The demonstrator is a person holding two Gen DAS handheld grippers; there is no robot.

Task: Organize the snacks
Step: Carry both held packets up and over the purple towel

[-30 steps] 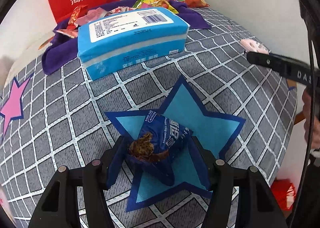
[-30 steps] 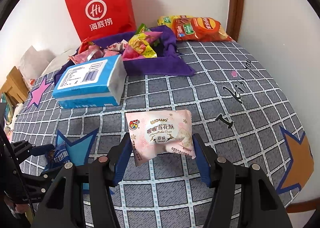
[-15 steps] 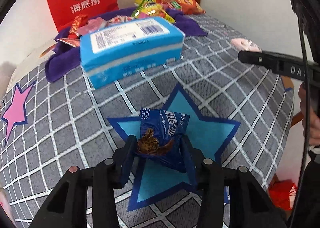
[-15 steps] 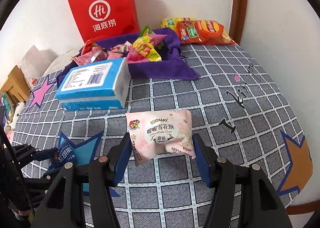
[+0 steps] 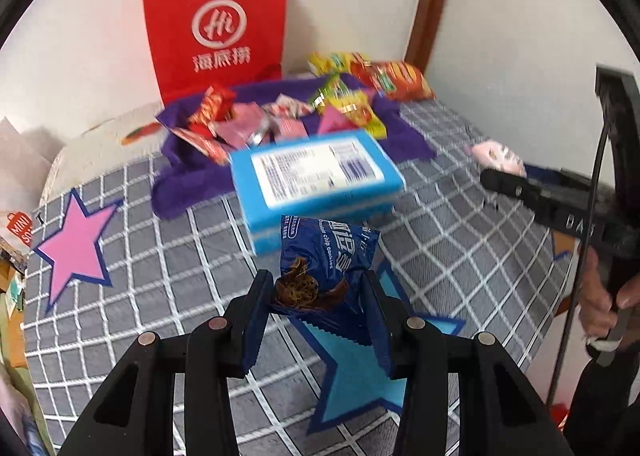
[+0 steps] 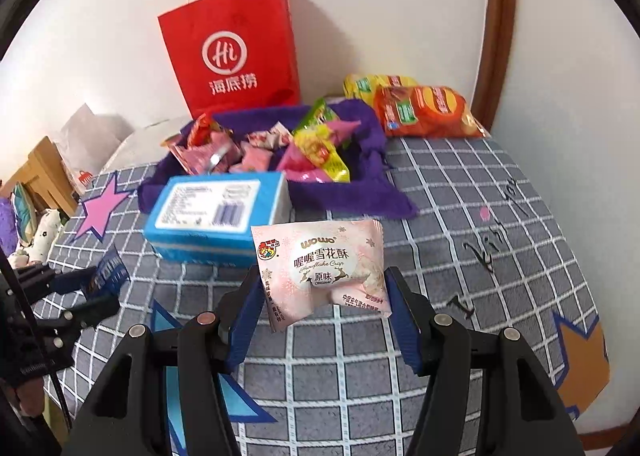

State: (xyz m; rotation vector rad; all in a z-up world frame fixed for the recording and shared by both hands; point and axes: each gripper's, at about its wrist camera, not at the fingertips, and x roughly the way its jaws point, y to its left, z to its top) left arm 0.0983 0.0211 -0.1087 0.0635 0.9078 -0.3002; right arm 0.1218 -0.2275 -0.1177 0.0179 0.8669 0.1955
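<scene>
Left gripper (image 5: pixel 318 298) clamping a blue chocolate-chip cookie packet (image 5: pixel 326 268) between its blue-padded fingers (image 5: pixel 256 320), holding it raised off the grey checked tablecloth (image 5: pixel 160 256) and above the blue star patch (image 5: pixel 360 368) near the table's front edge. Packet sitting upright between the two pads, its crimped lower edge hanging below them, printed top rising clear of the fingertips.

Right gripper (image 6: pixel 320 310) gripping a pink snowflake-crisp packet (image 6: pixel 322 266), label facing the camera, pinched at its lower half and lifted clear of the cloth over the table's middle. Packet leaning slightly, its top edge level with the front of the blue tissue pack (image 6: pixel 218 220).

Lying flat just behind both packets, toward the table's centre, the tissue pack with white label upward. Spreading behind that, near the back edge, a purple cloth (image 6: pixel 352 200) heaped with assorted snacks (image 6: pixel 316 148) in pink, red and yellow-green wrappers. Resting in the back right corner, against the wall, orange and yellow chip bags (image 6: pixel 424 110). Standing upright at the back edge, a red paper bag (image 6: pixel 234 64) with white logo. Showing near the left edge, a pink star patch (image 6: pixel 100 212); at the right edge, an orange star patch (image 6: pixel 584 360).
</scene>
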